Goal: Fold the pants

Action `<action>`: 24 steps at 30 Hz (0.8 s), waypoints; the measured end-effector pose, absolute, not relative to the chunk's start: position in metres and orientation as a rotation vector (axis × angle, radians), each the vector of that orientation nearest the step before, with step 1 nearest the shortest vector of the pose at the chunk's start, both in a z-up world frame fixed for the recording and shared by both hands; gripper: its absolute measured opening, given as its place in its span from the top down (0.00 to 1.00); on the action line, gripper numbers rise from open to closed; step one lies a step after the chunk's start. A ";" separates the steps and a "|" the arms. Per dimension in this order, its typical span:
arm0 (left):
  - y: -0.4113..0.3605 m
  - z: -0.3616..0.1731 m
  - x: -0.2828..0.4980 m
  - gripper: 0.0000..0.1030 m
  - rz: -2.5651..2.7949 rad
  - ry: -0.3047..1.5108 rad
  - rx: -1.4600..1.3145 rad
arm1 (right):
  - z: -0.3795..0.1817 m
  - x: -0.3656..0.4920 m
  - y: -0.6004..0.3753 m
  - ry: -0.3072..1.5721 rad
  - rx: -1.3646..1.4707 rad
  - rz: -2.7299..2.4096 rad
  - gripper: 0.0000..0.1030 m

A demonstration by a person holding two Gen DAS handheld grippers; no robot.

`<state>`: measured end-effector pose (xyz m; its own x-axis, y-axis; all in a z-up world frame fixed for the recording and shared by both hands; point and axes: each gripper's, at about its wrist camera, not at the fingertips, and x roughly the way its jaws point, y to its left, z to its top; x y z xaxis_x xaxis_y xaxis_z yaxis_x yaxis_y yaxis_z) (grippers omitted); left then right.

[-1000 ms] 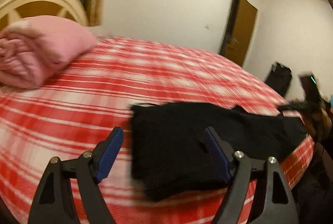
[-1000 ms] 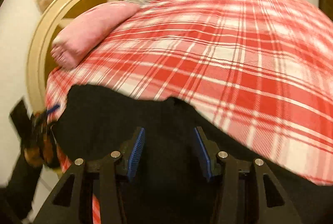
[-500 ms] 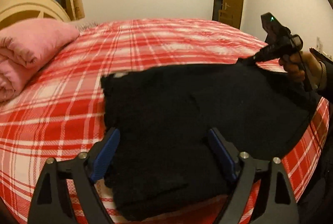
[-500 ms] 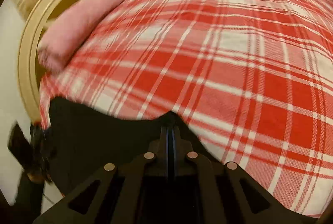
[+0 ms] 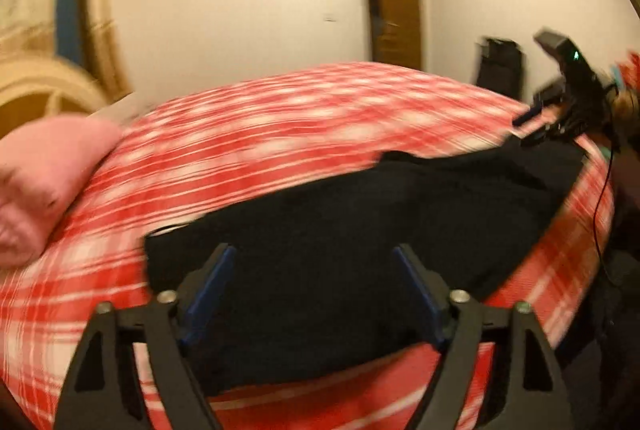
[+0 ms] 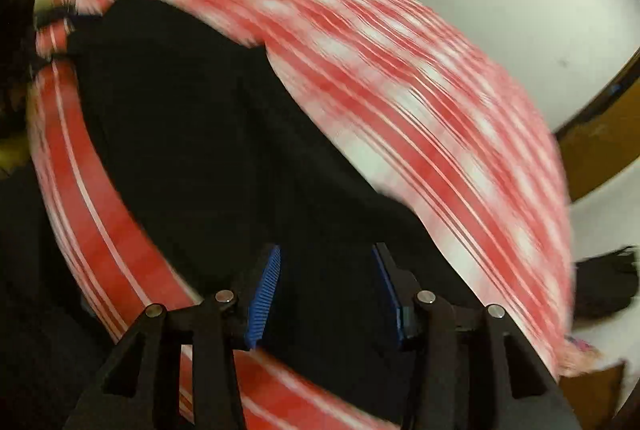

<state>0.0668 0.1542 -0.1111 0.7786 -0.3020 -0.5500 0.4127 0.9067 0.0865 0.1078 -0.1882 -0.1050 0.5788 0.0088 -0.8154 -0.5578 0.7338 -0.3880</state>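
Note:
The black pants (image 5: 360, 222) lie spread along the near edge of a bed with a red and white plaid sheet (image 5: 280, 118). My left gripper (image 5: 312, 254) hovers over their near end. Its jaws are wide apart and closing, and the cloth lies below them unpinched. At the far right a hand holds my right gripper (image 5: 528, 128) over the other end of the pants. In the right wrist view the pants (image 6: 180, 110) run away along the bed edge. My right gripper (image 6: 326, 250) is opening, with black cloth showing between its blue pads (image 6: 264, 294) but not pressed.
A folded pink blanket (image 5: 44, 174) lies at the head of the bed by a cream headboard (image 5: 36, 86). A brown door (image 5: 394, 2) and a black bag (image 5: 500, 66) stand by the far wall. Plaid sheet (image 6: 400, 70) stretches beyond the pants.
Half a second ago my right gripper was shut at the pants' edge; now it stands open and its view has rolled. The left view has swung sideways over the pants.

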 end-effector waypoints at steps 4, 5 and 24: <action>0.098 -0.126 0.065 0.43 -0.530 0.585 0.323 | -0.131 0.076 -0.205 0.911 -0.720 0.343 0.53; 0.089 -0.131 0.068 0.45 -0.554 0.607 0.349 | -0.135 0.070 -0.206 0.902 -0.705 0.351 0.53; 0.053 -0.160 0.071 0.42 -0.602 0.725 0.515 | -0.150 0.082 -0.151 0.833 -0.535 0.528 0.53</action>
